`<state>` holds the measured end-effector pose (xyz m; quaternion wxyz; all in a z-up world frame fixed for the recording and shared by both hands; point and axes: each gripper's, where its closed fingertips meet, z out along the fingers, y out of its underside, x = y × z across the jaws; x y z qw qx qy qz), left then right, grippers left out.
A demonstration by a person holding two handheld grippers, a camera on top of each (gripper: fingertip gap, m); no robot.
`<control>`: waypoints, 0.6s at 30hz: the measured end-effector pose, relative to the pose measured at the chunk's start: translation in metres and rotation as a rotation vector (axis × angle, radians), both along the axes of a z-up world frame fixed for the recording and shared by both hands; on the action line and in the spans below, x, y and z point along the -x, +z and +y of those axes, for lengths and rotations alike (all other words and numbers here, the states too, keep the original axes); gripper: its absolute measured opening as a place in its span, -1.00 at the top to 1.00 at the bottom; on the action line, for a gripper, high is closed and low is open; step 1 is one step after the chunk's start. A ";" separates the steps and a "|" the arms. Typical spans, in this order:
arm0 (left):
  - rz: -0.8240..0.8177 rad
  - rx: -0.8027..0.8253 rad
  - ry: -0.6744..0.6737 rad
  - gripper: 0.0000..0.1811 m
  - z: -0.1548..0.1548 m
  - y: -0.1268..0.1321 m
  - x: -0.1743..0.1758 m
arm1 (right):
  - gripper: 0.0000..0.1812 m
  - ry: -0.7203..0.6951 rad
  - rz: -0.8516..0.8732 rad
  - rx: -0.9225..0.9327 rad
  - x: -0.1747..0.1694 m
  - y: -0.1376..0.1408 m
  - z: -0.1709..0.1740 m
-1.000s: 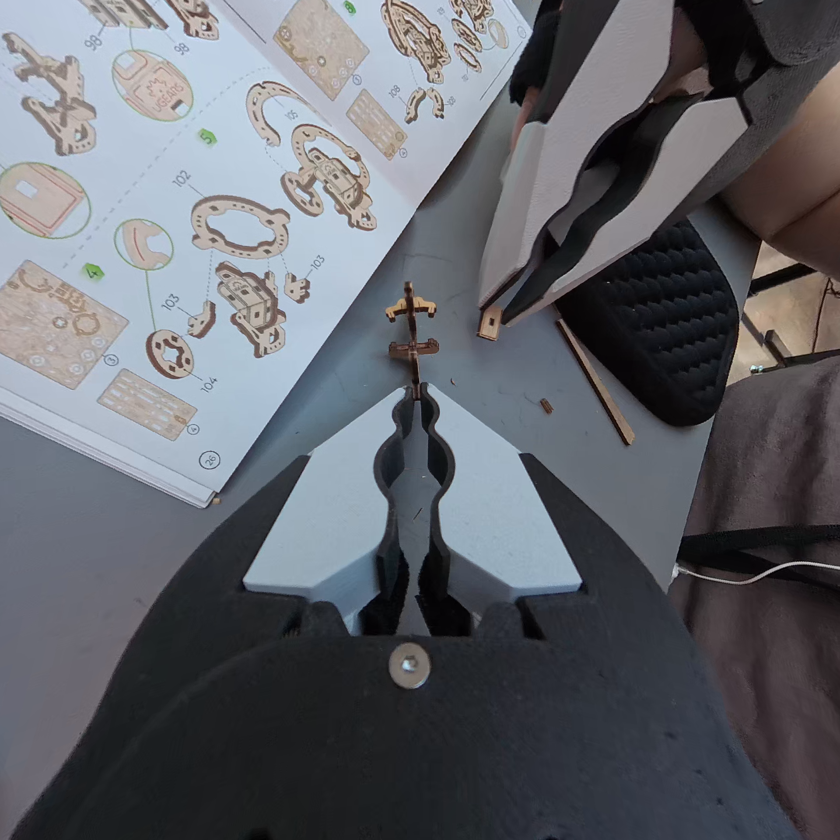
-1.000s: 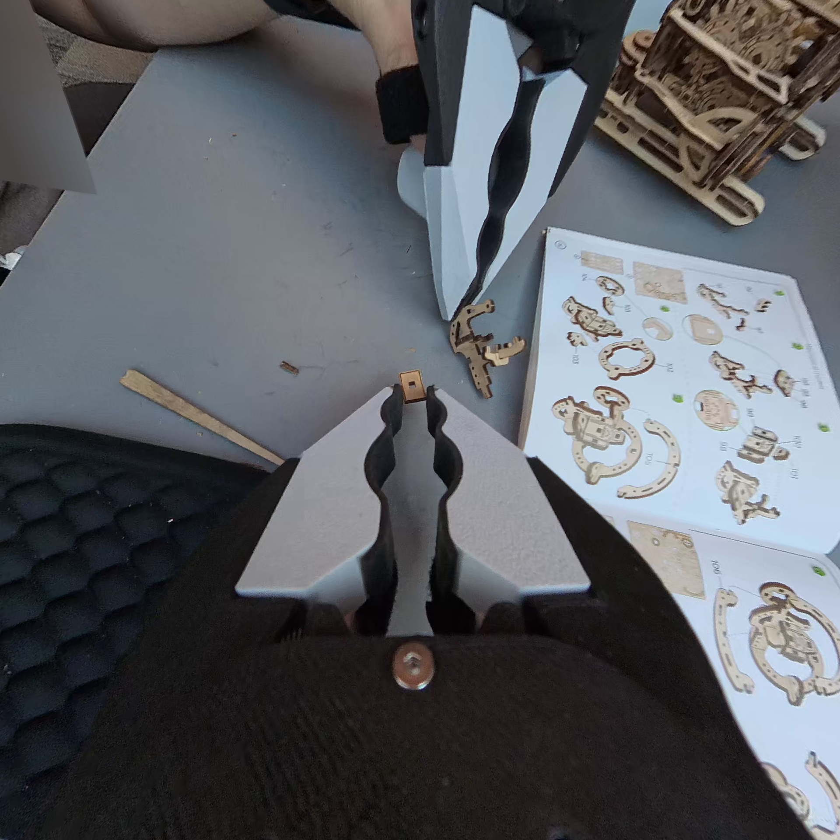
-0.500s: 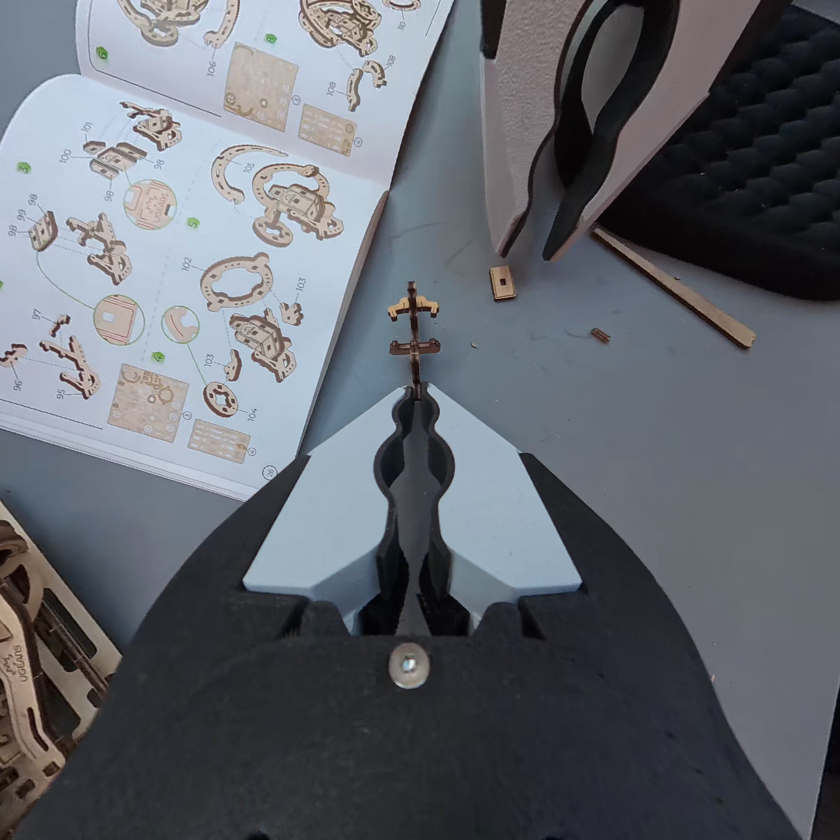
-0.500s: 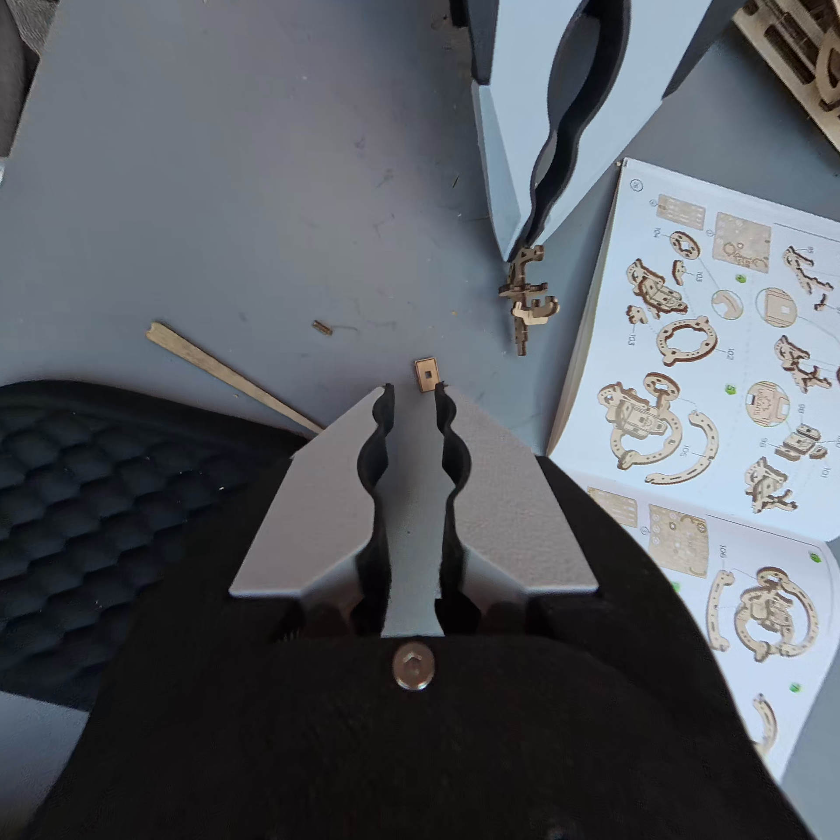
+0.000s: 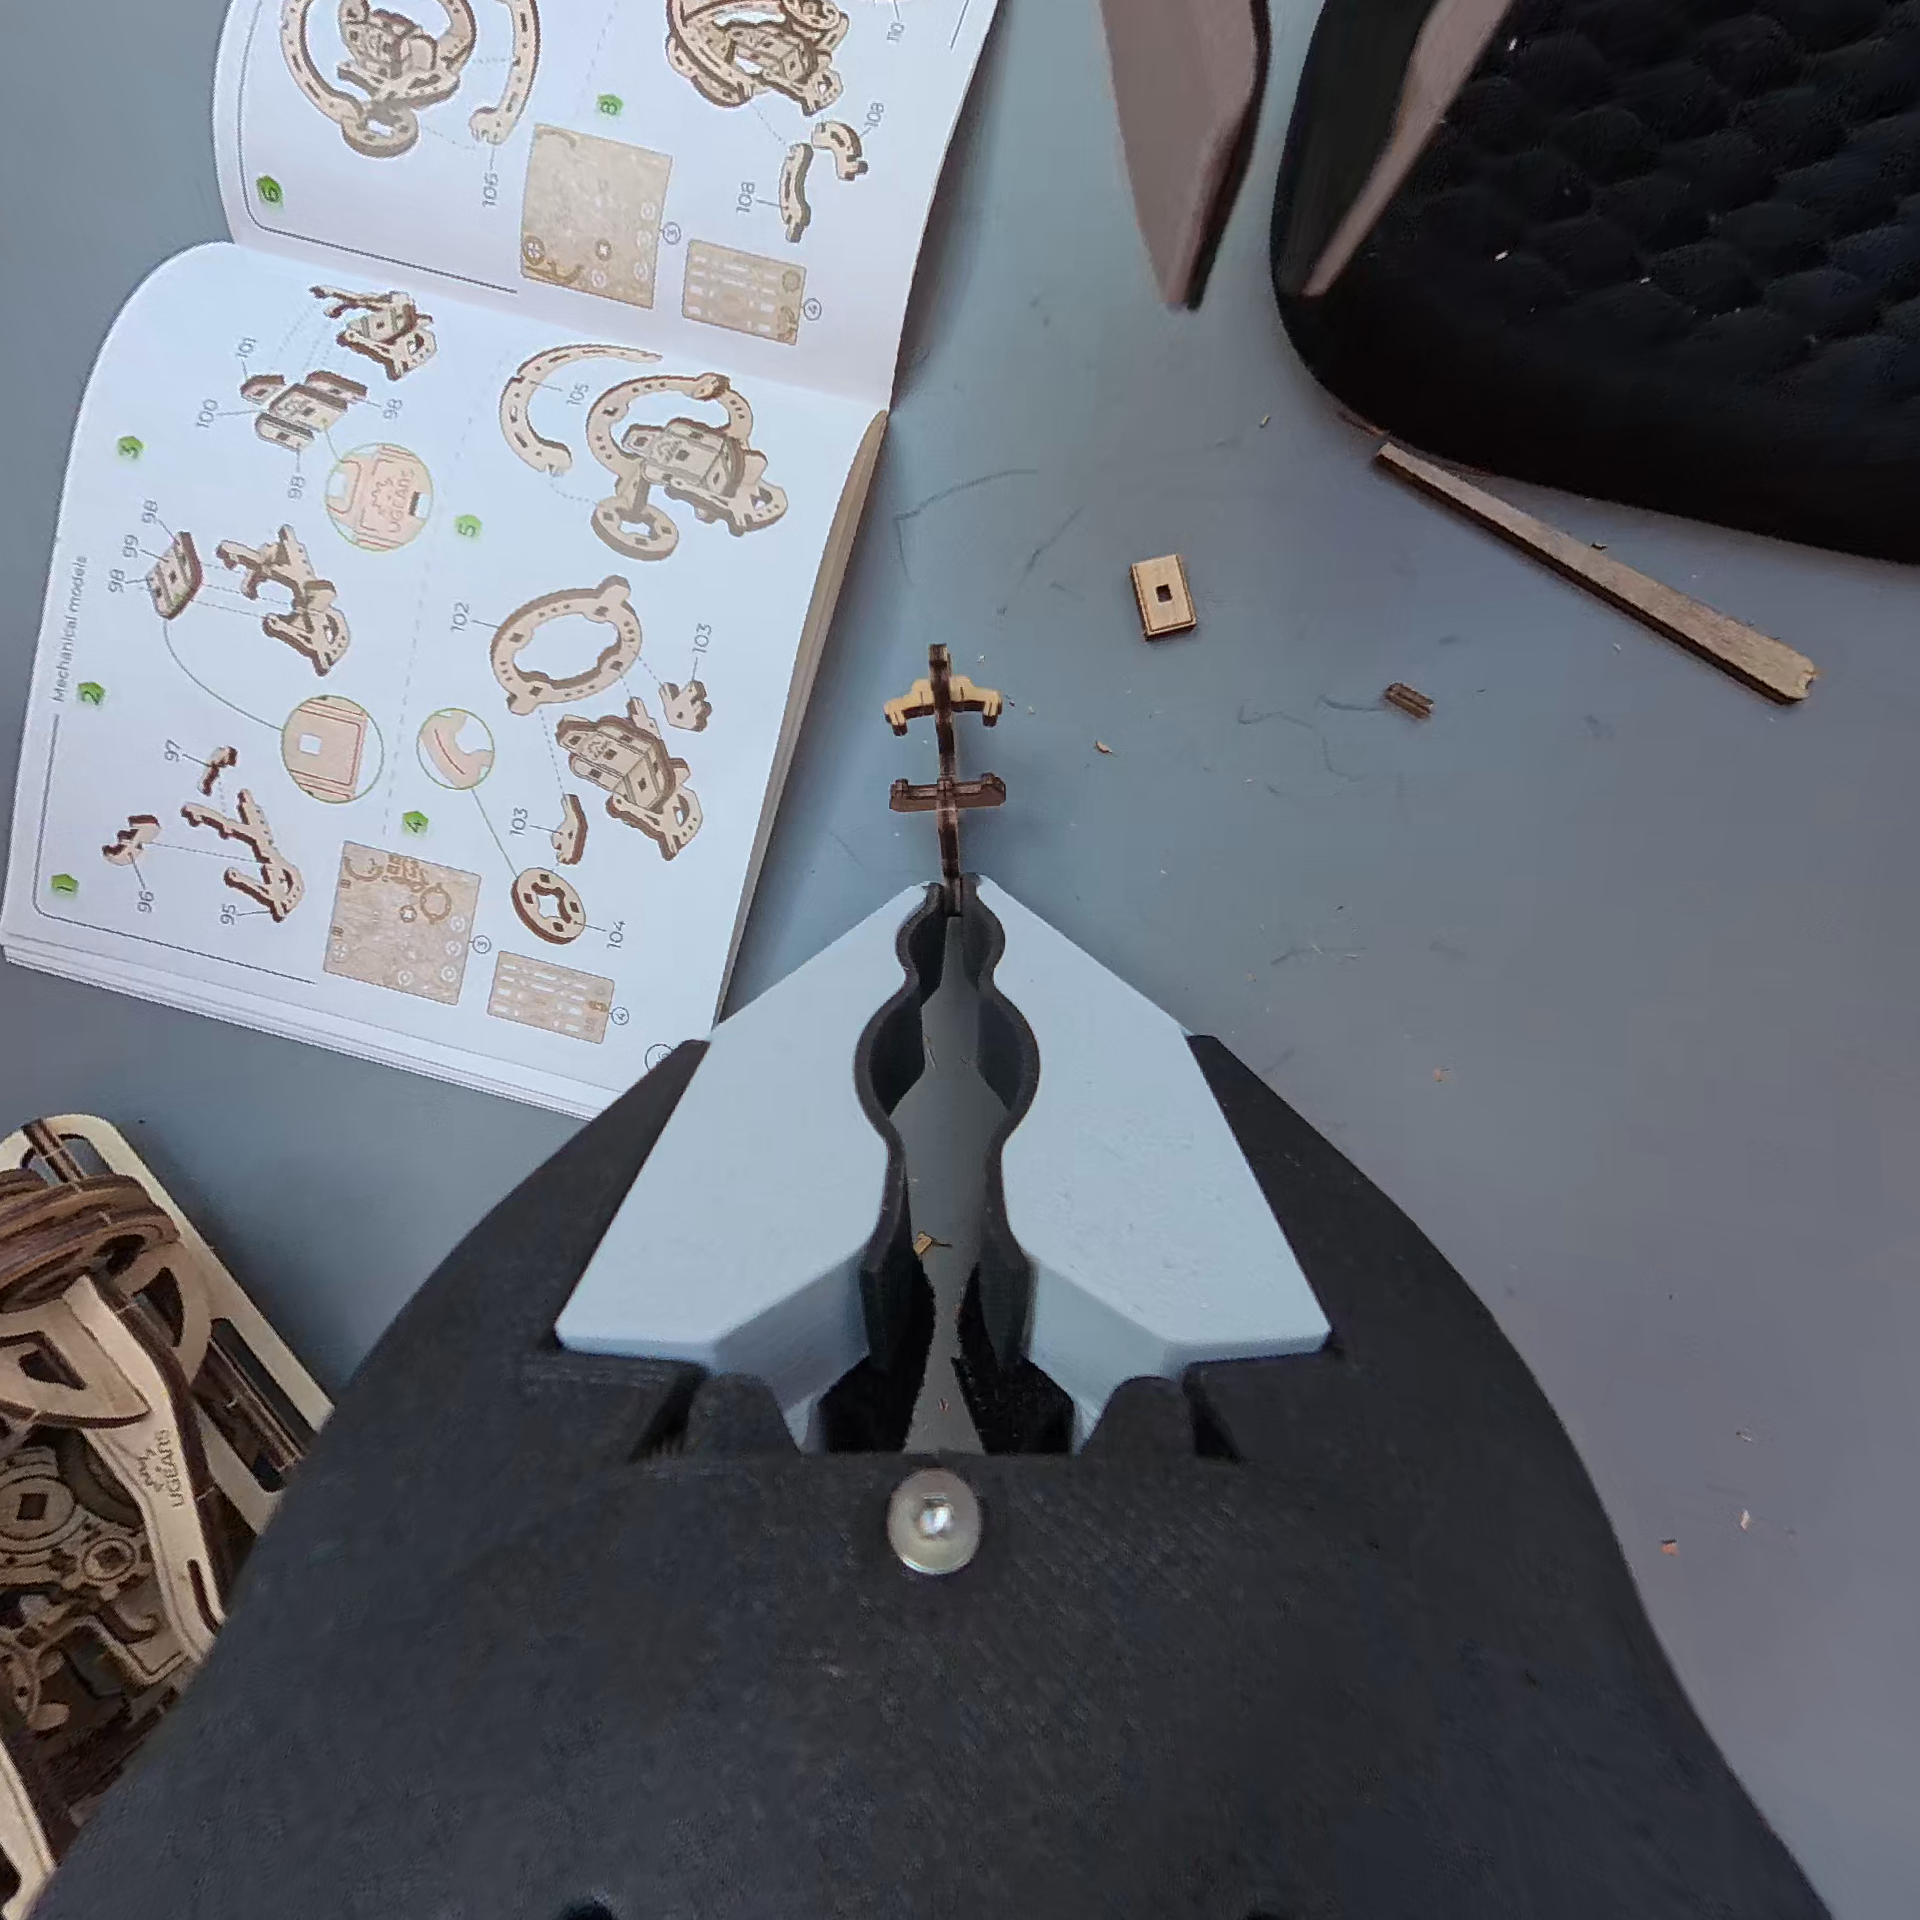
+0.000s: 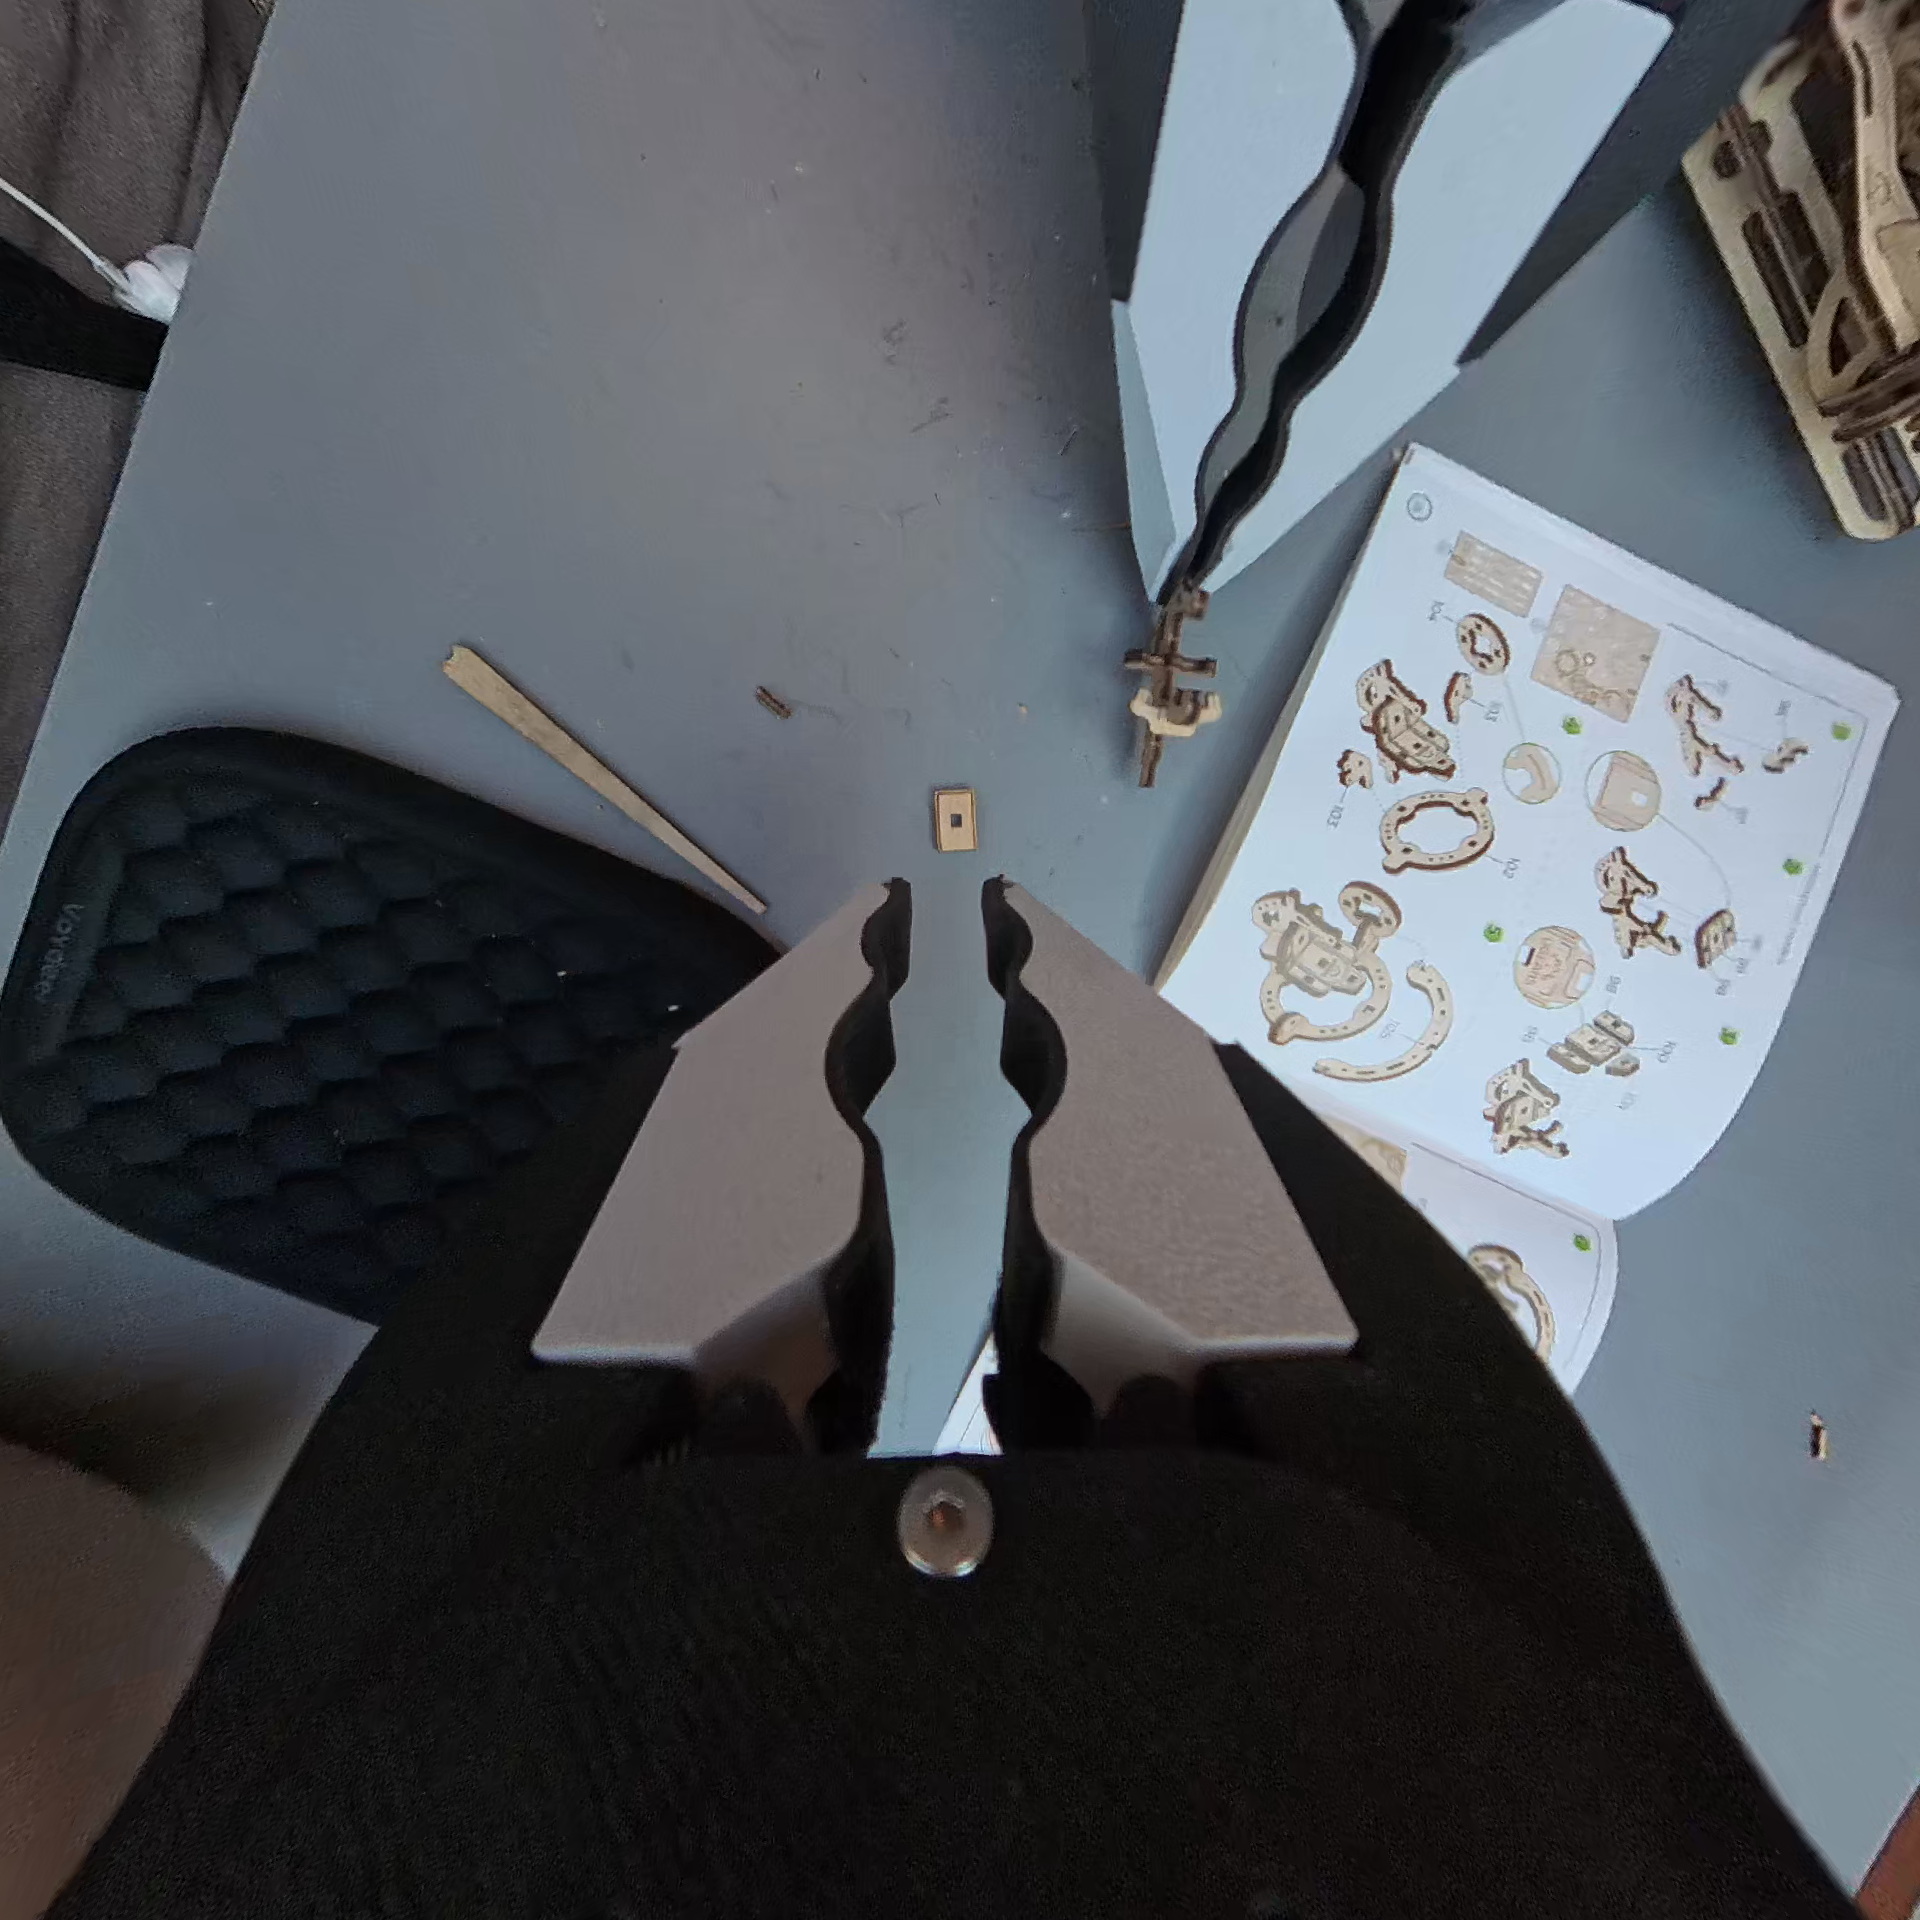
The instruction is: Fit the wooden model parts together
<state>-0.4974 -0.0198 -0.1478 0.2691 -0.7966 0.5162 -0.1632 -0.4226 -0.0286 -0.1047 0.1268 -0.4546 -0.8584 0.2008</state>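
Note:
My left gripper [image 5: 953,894] is shut on the stem of a small wooden sub-assembly [image 5: 943,748], a thin strip with two cross pieces, held above the grey table [image 5: 1351,1039]. It also shows in the right wrist view [image 6: 1169,691], under the left gripper [image 6: 1184,587]. A small rectangular wooden part with a square hole [image 5: 1163,595] lies flat on the table. In the right wrist view this part [image 6: 955,820] lies just ahead of my right gripper [image 6: 945,885], which is open and empty. The right gripper's fingers [image 5: 1195,156] show at the top of the left wrist view.
An open instruction booklet [image 5: 436,582] lies on the table; it also shows in the right wrist view [image 6: 1558,831]. A black quilted pad [image 6: 312,987] lies near a thin wooden strip [image 6: 603,779] and a tiny wood scrap [image 6: 772,703]. A built wooden model [image 5: 94,1403] stands at the table's side.
My right gripper opened, let the small rectangular part go onto the table and drew back from it. My left gripper kept hold of the sub-assembly and moved back from the right one.

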 end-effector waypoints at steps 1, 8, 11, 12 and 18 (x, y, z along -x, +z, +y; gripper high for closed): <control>-0.004 0.005 -0.003 1.00 -0.001 0.000 0.000 | 0.91 -0.025 -0.012 -0.011 0.001 0.002 0.008; -0.022 0.010 -0.026 1.00 -0.003 -0.002 -0.004 | 0.69 -0.130 0.192 0.033 0.035 0.010 0.027; -0.029 0.003 -0.028 1.00 -0.002 -0.002 -0.004 | 0.64 -0.165 0.236 0.038 0.041 -0.010 0.028; -0.033 0.007 -0.028 1.00 -0.002 -0.002 -0.004 | 0.64 -0.170 0.244 0.042 0.042 -0.016 0.028; -0.046 0.022 -0.021 1.00 -0.001 -0.003 -0.002 | 0.67 -0.174 0.201 0.114 0.045 -0.033 0.023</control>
